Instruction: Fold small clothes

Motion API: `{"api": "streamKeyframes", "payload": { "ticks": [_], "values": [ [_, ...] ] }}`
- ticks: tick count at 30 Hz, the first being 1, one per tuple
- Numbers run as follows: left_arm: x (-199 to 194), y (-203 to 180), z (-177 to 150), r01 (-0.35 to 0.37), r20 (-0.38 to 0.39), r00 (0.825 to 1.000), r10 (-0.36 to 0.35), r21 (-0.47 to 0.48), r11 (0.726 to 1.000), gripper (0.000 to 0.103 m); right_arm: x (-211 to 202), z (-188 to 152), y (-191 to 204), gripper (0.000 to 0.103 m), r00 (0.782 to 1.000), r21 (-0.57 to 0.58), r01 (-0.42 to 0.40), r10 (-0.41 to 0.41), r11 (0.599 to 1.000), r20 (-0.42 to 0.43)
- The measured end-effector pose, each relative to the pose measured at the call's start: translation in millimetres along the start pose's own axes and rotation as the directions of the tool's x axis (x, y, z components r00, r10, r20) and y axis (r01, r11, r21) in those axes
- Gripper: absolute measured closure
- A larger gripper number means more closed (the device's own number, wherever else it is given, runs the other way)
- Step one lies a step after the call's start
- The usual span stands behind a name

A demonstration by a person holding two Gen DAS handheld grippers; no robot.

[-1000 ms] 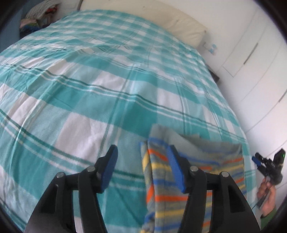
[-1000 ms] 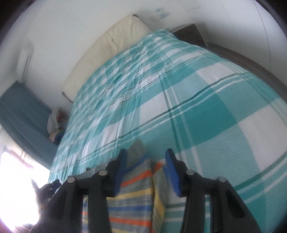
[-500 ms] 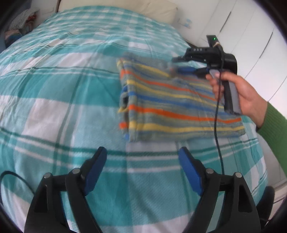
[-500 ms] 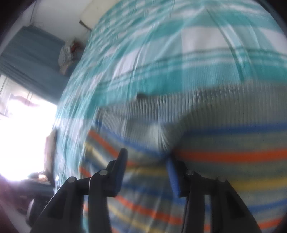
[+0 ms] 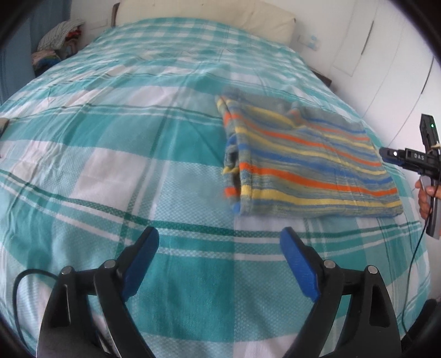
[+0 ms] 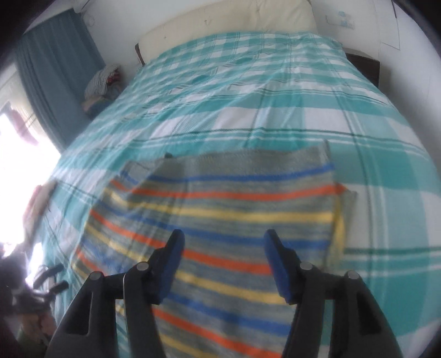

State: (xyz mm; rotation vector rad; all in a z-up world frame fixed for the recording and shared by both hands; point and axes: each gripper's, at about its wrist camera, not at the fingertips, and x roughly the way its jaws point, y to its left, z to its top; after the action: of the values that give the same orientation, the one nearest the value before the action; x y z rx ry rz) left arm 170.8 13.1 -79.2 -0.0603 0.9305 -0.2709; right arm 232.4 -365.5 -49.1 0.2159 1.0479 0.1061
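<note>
The striped garment (image 5: 308, 162) is judged soft and light; corners should be gripped. Left gripper (image 5: 220, 261) and right gripper (image 6: 223, 264) fingers are opening, nothing held.

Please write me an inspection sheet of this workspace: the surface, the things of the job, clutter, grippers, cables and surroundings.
Surface: bed with a teal and white checked cover, fairly smooth.
Job's things: one striped garment, folded, lying flat near the bed's right side.
Clutter: nothing seen on the cover apart from the garment.
Grippers: left gripper wide open, holding nothing, over bare cover; right gripper opening above the garment, nothing between its fingers.
Cables: black cable beside the left gripper; thin cable hanging from the right gripper.
Surroundings: cream headboard, pile of clothes beside the bed, white cupboard doors, teal curtain.
</note>
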Motion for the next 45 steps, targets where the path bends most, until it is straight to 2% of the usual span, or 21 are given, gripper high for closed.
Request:
{"api": "streamKeyframes", "payload": {
  "ticks": [6, 13, 17, 20, 22, 23, 26, 28, 29, 31, 33, 35, 37, 38, 39, 40, 45],
  "values": [
    [-6, 1, -1, -0.061, 0.02, 0.998, 0.061, 0.013, 0.998, 0.012, -18, -26, -40, 0.043, 1.0, 0.109, 0.028, -0.027, 0.994, -0.017],
    [-3, 0, -4, -0.113, 0.021, 0.993, 0.112, 0.053, 0.992, 0.012, -10, -26, -52, 0.04, 0.998, 0.14, 0.065, -0.06, 0.988, -0.036],
    [-7, -17, -11, -0.069, 0.034, 0.997, 0.066, 0.109, 0.992, 0.012, -7, -20, -71, 0.039, 0.999, 0.202, 0.052, -0.048, 0.978, -0.022],
    [-8, -55, -16, -0.007, 0.032, 0.999, 0.0, 0.21, 0.978, 0.012, -10, -17, -90, 0.039, 1.0, 0.265, -0.007, 0.005, 0.964, 0.008],
    [-4, -95, -18, 0.044, 0.023, 0.998, -0.054, 0.321, 0.946, 0.012, -6, -13, -100, 0.039, 0.998, 0.284, -0.054, 0.057, 0.957, -0.001],
    [-2, -119, -19, 0.065, 0.019, 0.997, -0.079, 0.383, 0.921, 0.012, -3, -11, -103, 0.039, 0.997, 0.286, -0.068, 0.075, 0.956, -0.014],
    [11, -191, -22, 0.141, -0.003, 0.986, -0.165, 0.537, 0.832, 0.012, 9, -1, -104, 0.039, 0.989, 0.261, -0.12, 0.139, 0.958, -0.055],
    [28, -236, -21, 0.186, -0.04, 0.978, -0.204, 0.606, 0.773, 0.012, 16, 6, -102, 0.039, 0.985, 0.243, -0.138, 0.158, 0.96, -0.063],
    [38, -257, -20, 0.209, -0.065, 0.974, -0.217, 0.625, 0.752, 0.016, 19, 10, -101, 0.039, 0.983, 0.241, -0.151, 0.171, 0.959, -0.063],
    [58, -291, -18, 0.259, -0.12, 0.964, -0.239, 0.636, 0.727, 0.025, 27, 18, -103, 0.039, 0.978, 0.255, -0.181, 0.201, 0.95, -0.056],
    [74, -315, -19, 0.265, -0.135, 0.962, -0.236, 0.65, 0.712, 0.032, 35, 26, -106, 0.043, 0.973, 0.271, -0.204, 0.226, 0.941, -0.053],
    [84, -328, -18, 0.226, -0.101, 0.972, -0.214, 0.664, 0.713, 0.036, 43, 33, -107, 0.05, 0.97, 0.266, -0.211, 0.236, 0.941, -0.065],
    [90, -330, -9, 0.229, -0.094, 0.971, -0.221, 0.632, 0.74, 0.046, 50, 40, -107, 0.058, 0.971, 0.253, -0.198, 0.224, 0.947, -0.082],
    [93, -328, -4, 0.237, -0.093, 0.969, -0.229, 0.604, 0.761, 0.061, 52, 43, -108, 0.063, 0.973, 0.246, -0.189, 0.216, 0.951, -0.086],
    [94, -324, 3, 0.251, -0.093, 0.966, -0.242, 0.577, 0.778, 0.083, 54, 46, -109, 0.079, 0.976, 0.236, -0.173, 0.2, 0.956, -0.092],
    [95, -320, 9, 0.266, -0.092, 0.961, -0.259, 0.549, 0.792, 0.093, 55, 49, -110, 0.093, 0.978, 0.224, -0.158, 0.183, 0.962, -0.098],
    [73, -282, 25, 0.355, -0.035, 0.927, -0.374, 0.408, 0.841, 0.097, 34, 60, -87, 0.094, 0.981, 0.164, -0.17, 0.182, 0.972, -0.06]
  ]
}}
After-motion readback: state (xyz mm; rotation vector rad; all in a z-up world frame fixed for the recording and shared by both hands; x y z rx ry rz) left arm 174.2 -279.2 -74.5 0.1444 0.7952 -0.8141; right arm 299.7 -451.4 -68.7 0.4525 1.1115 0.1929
